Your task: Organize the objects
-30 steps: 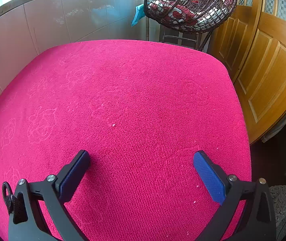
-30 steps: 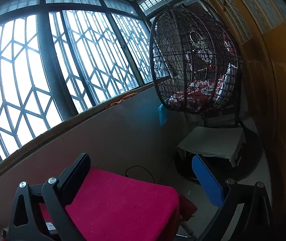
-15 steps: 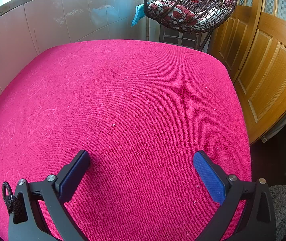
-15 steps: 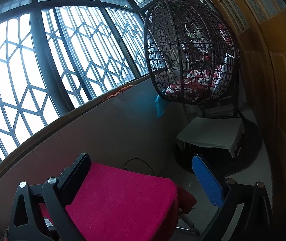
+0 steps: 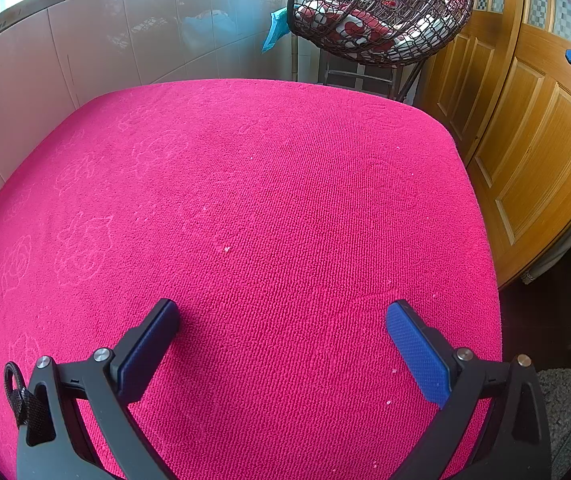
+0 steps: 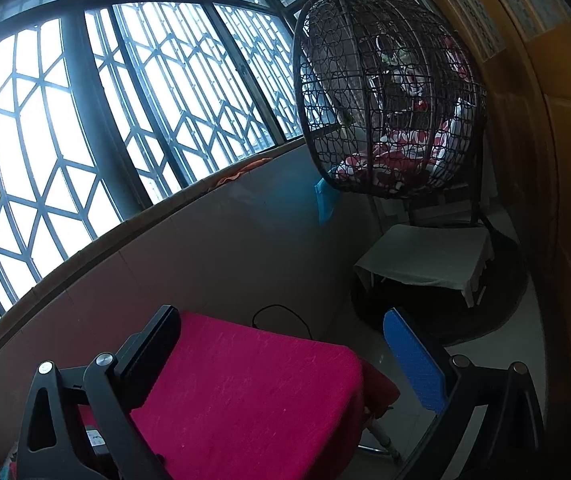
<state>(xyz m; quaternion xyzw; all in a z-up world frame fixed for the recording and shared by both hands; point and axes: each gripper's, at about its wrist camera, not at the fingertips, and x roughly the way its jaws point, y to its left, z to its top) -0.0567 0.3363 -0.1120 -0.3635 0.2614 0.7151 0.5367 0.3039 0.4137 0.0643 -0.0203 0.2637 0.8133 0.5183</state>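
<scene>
Left wrist view: I'm holding my left tool (image 5: 281,318) wide open, empty, over bare pink surface (image 5: 285,184); right tool (image 6: 281,322) likewise gaping, needing lowering to find objects.

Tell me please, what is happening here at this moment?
Nothing is being handled yet. The left tongs hang open over a pink cloth on the table, with no object on it in view. The right tongs, also open and empty, point up toward the window and the hanging wicker chair.
</scene>
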